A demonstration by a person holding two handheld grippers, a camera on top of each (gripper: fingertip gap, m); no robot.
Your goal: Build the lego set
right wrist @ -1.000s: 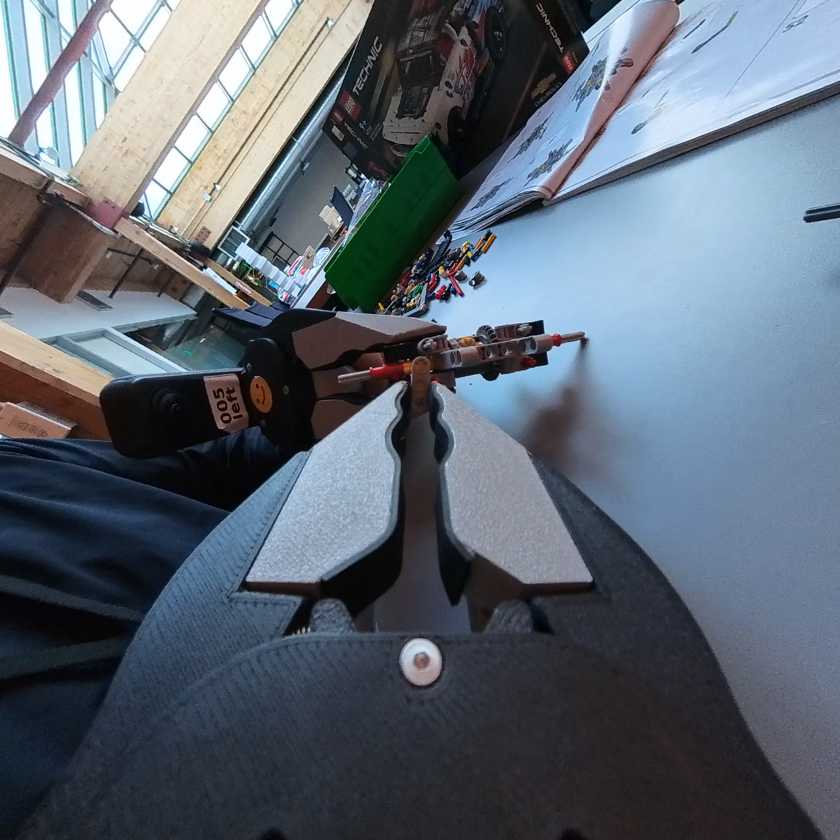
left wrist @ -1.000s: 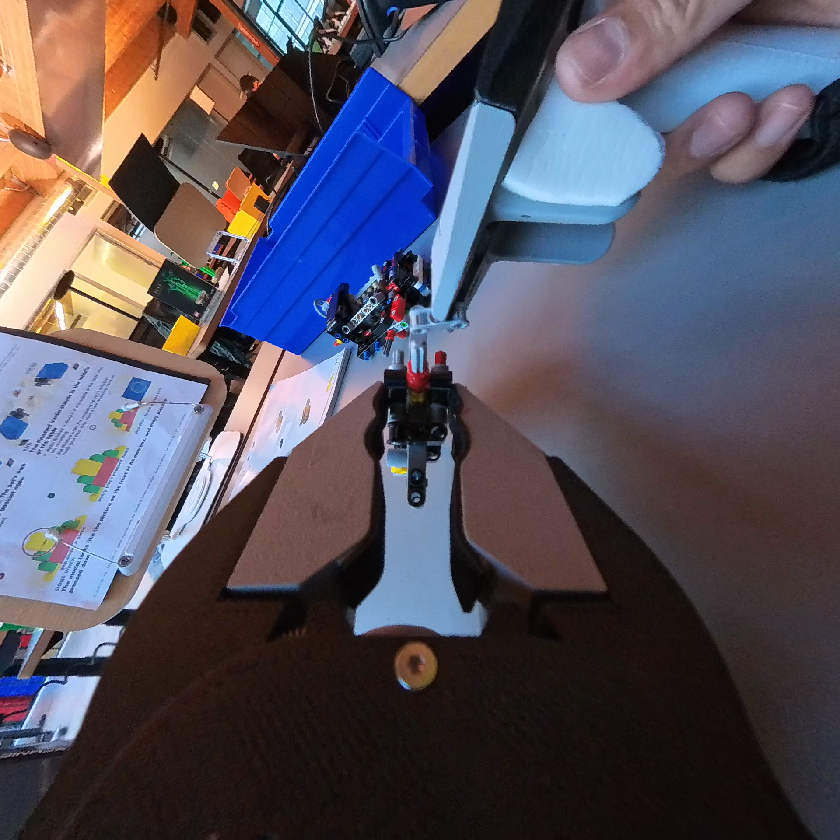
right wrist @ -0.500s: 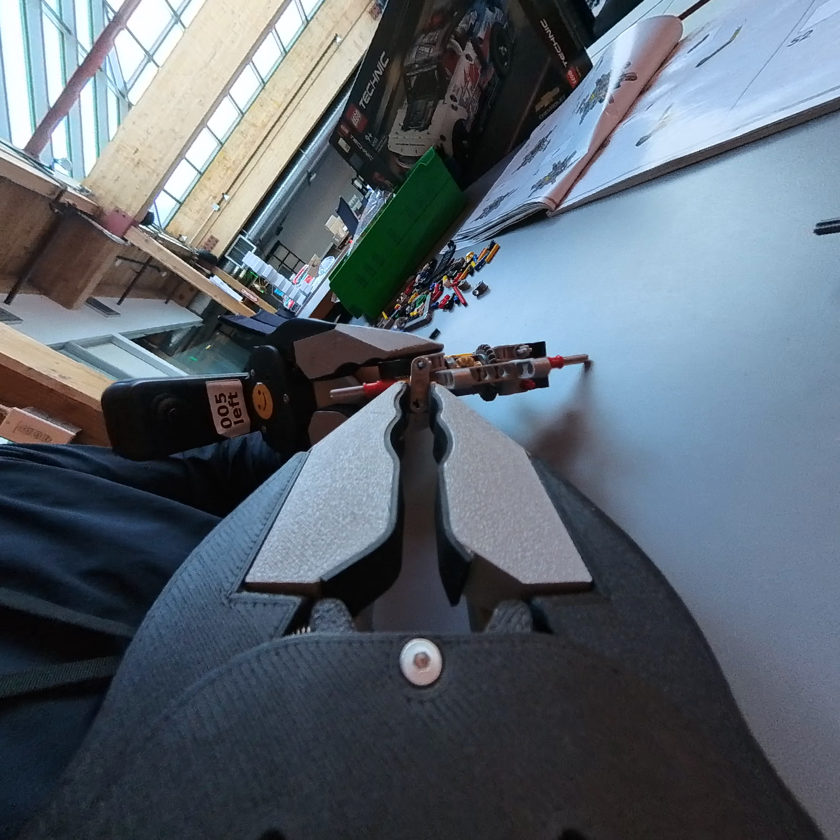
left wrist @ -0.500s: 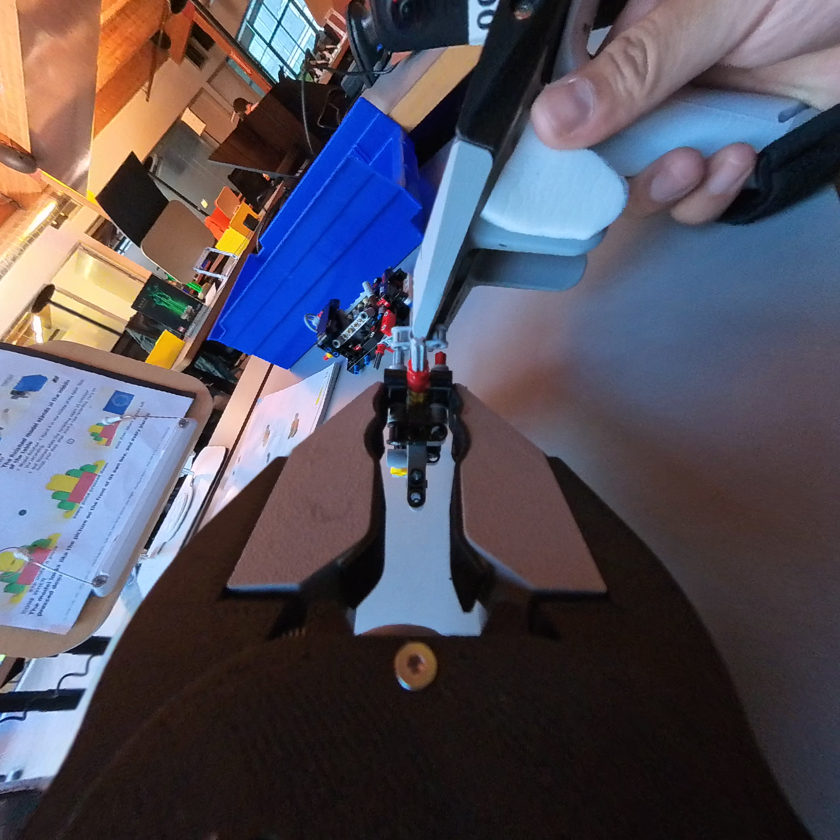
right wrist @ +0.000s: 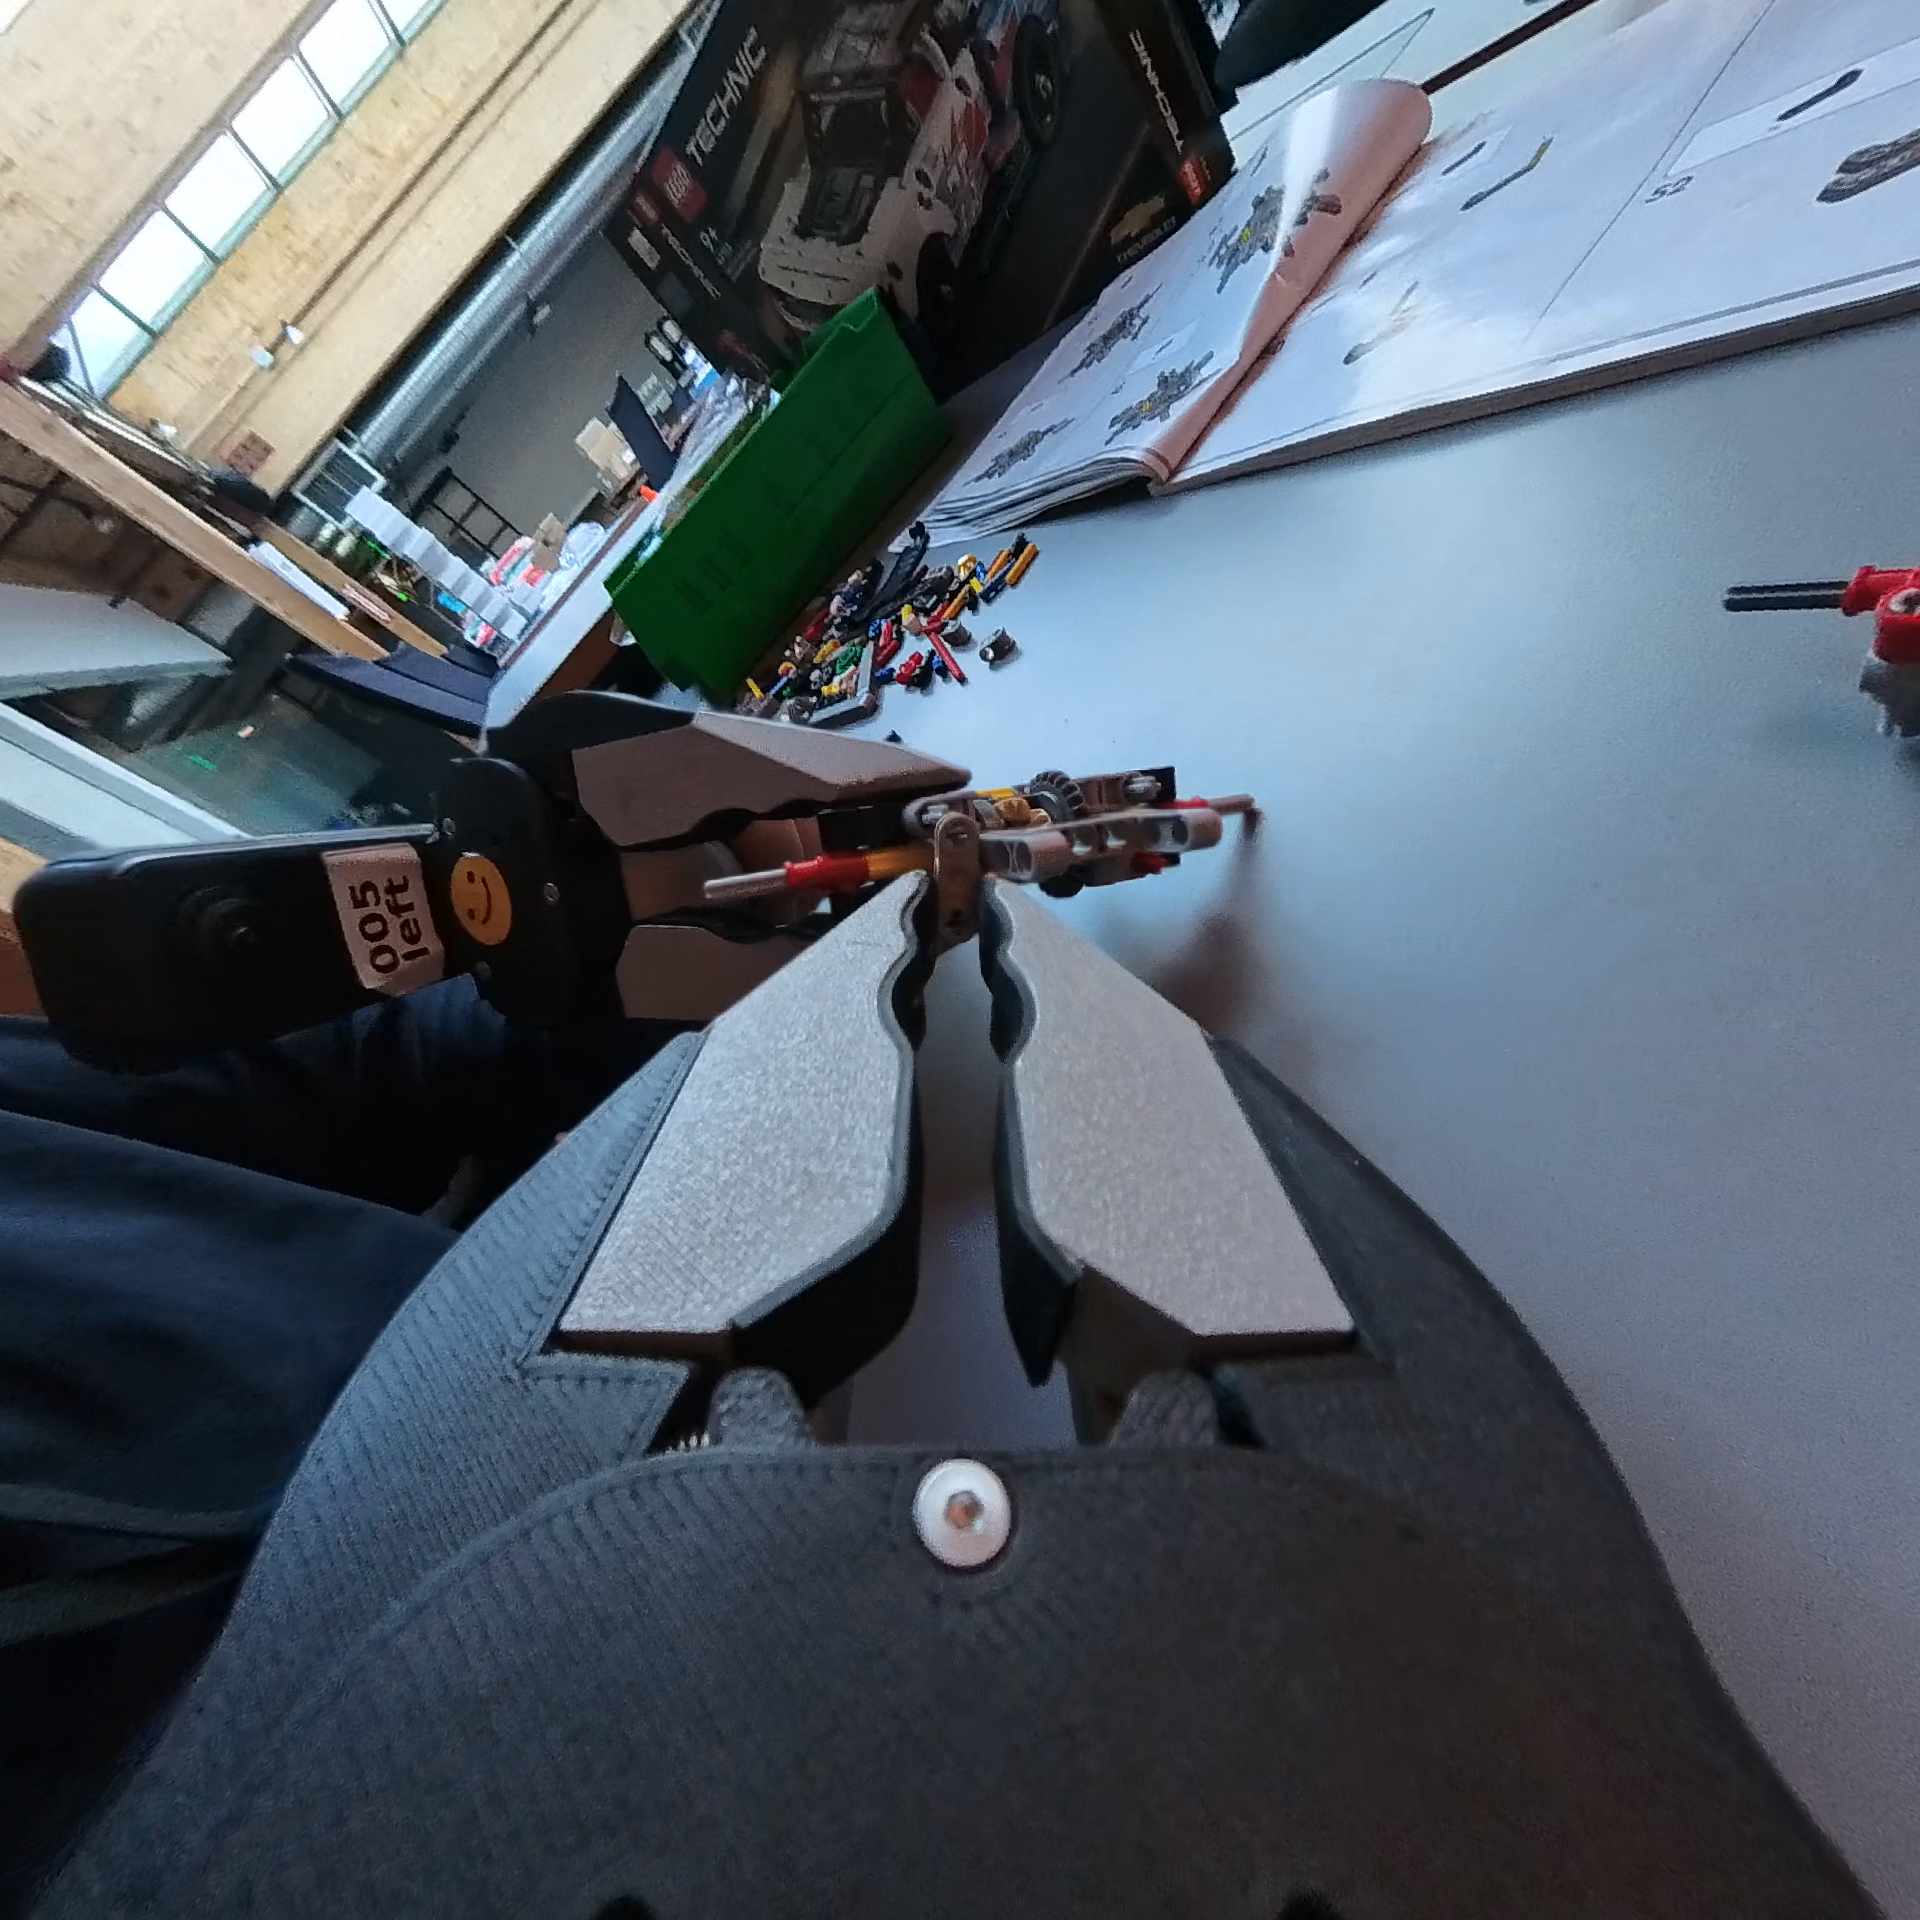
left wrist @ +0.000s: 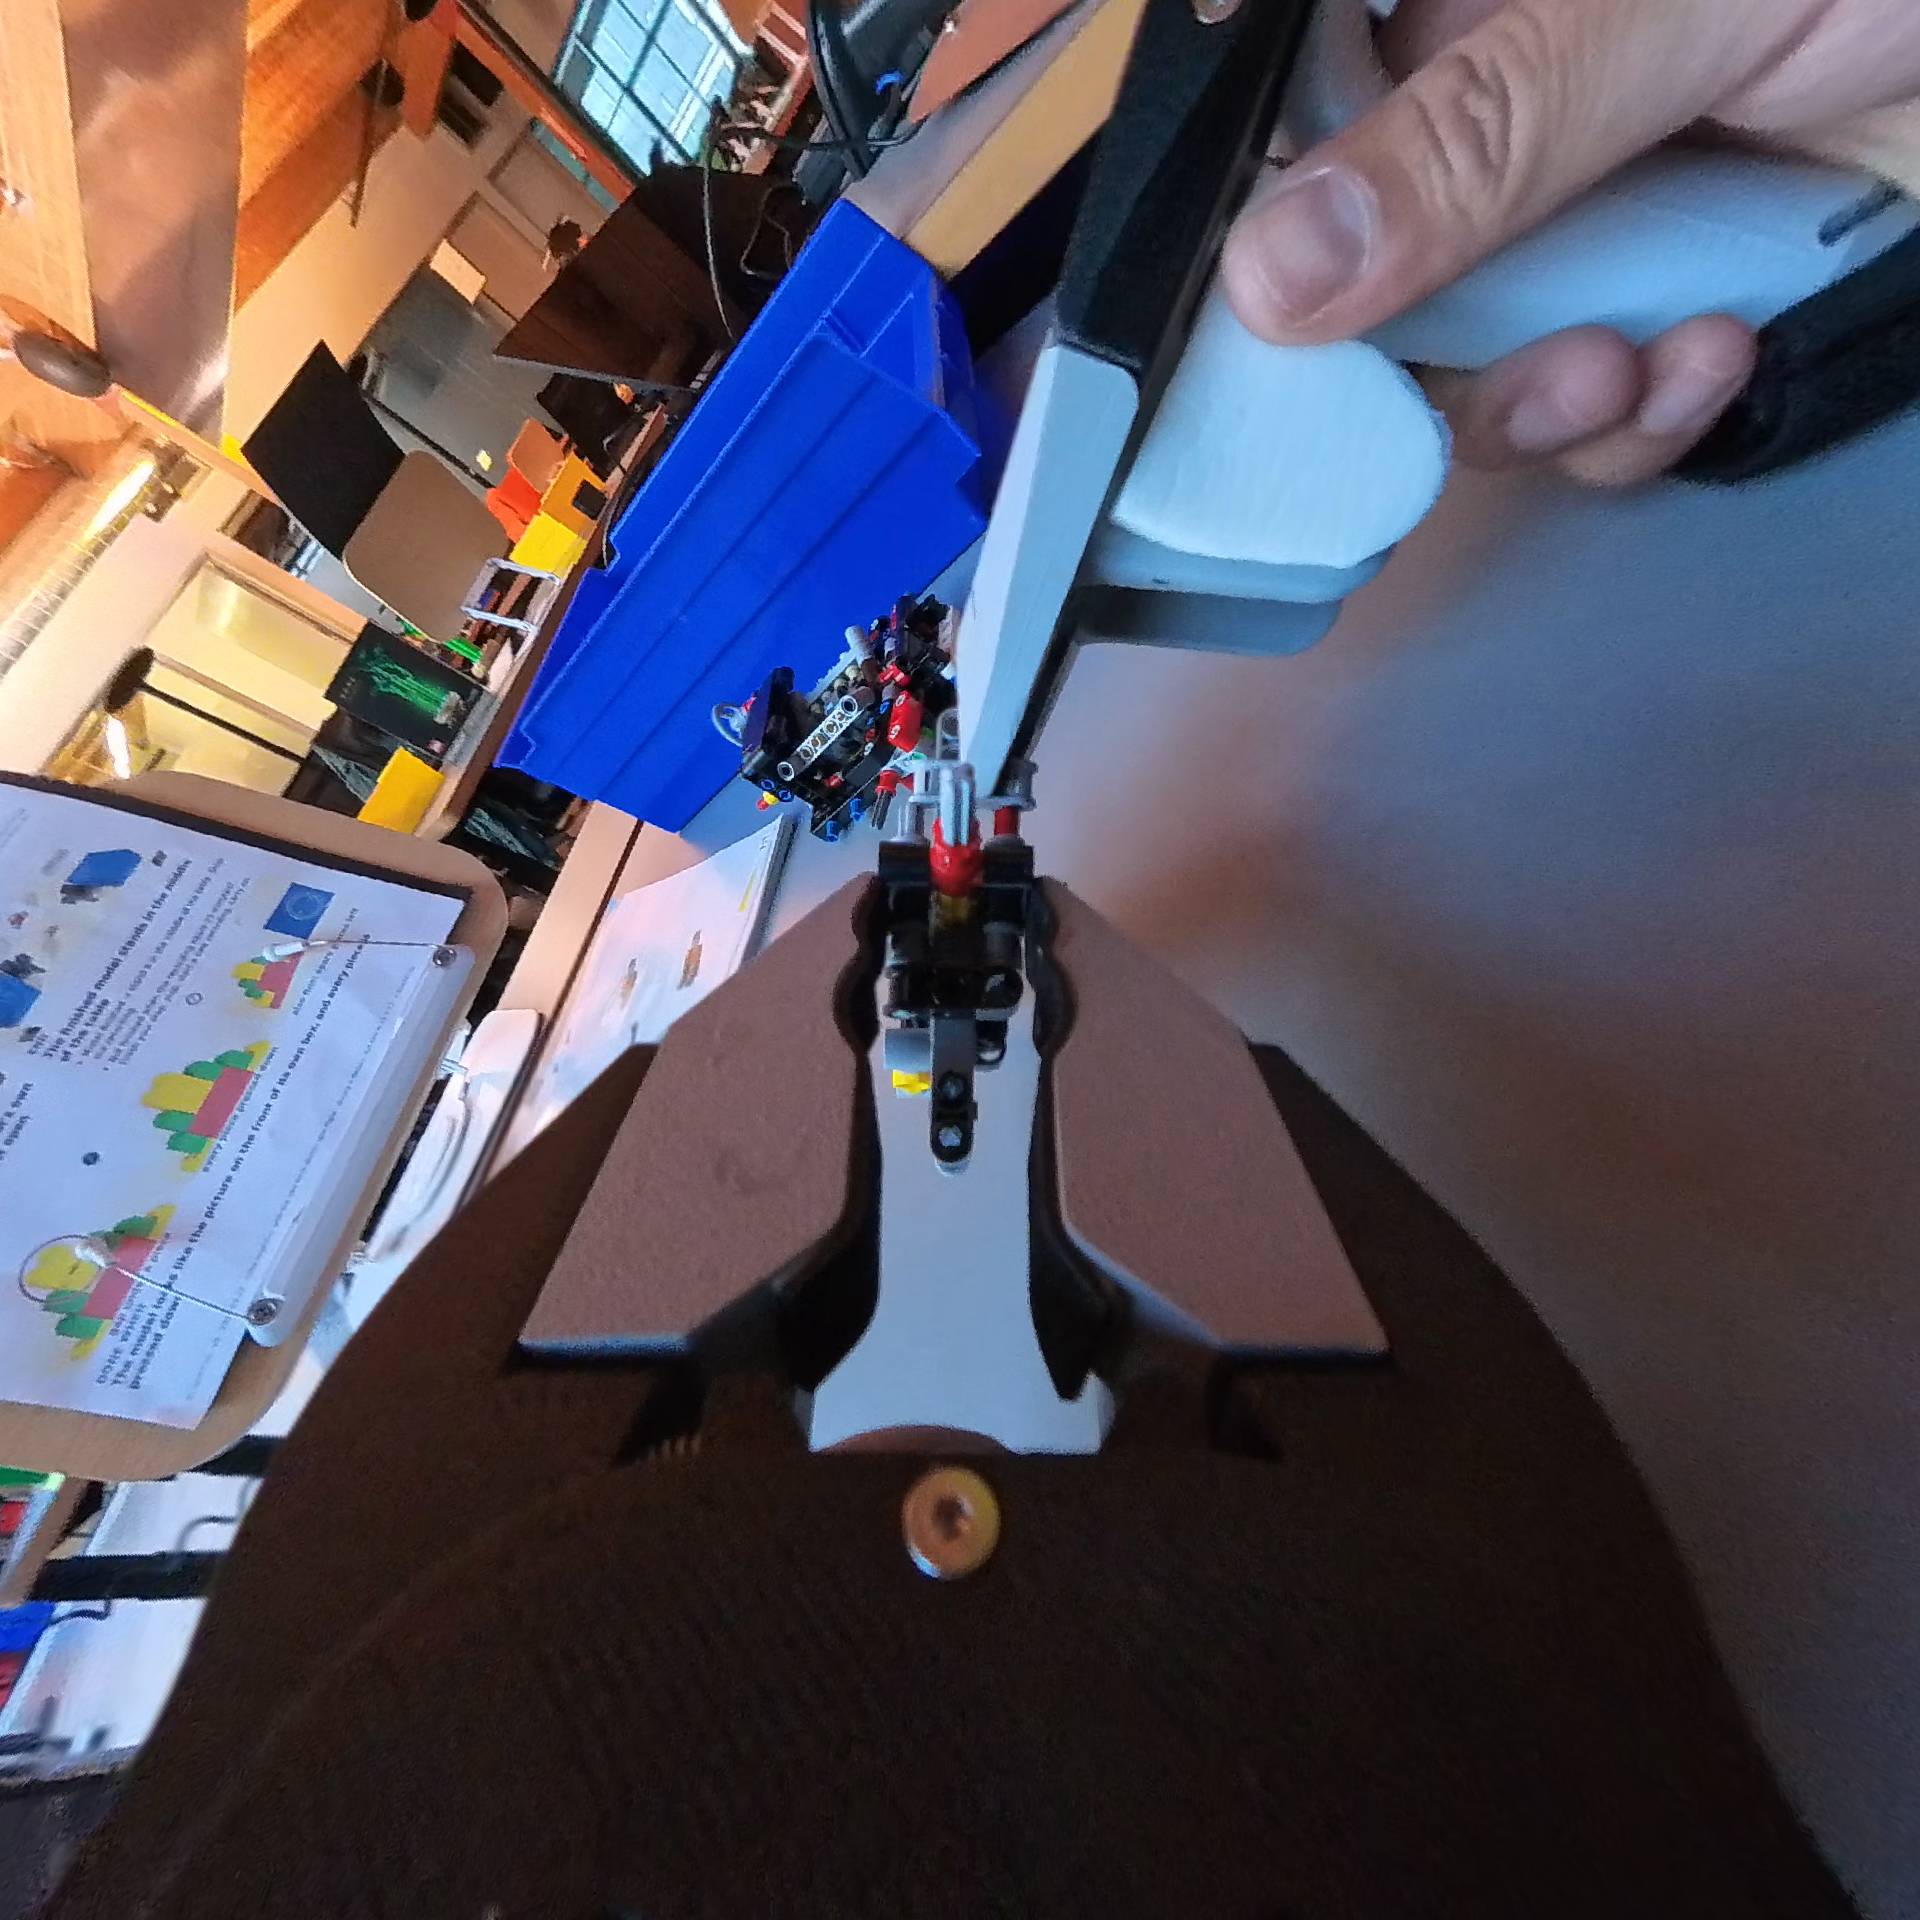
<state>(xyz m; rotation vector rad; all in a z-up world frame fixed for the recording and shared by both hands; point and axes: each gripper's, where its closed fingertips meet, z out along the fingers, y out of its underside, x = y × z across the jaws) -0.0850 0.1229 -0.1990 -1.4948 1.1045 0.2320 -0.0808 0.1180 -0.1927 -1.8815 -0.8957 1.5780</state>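
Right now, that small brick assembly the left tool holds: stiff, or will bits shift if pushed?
Probably light: the assembly is plastic beams, a gear and thin axles. Body likely stiff, clamped in the left tool. The long axle may slide if pushed endwise.

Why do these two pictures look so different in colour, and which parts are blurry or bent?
Left wrist view: warm orange light tints the grey table, the person's hand looks soft, and the blue plastic bin slants from wide-angle distortion. Right wrist view: cooler daylight, a dark shadow on the table under the small brick-built assembly, and the open instruction booklet stays fairly sharp.
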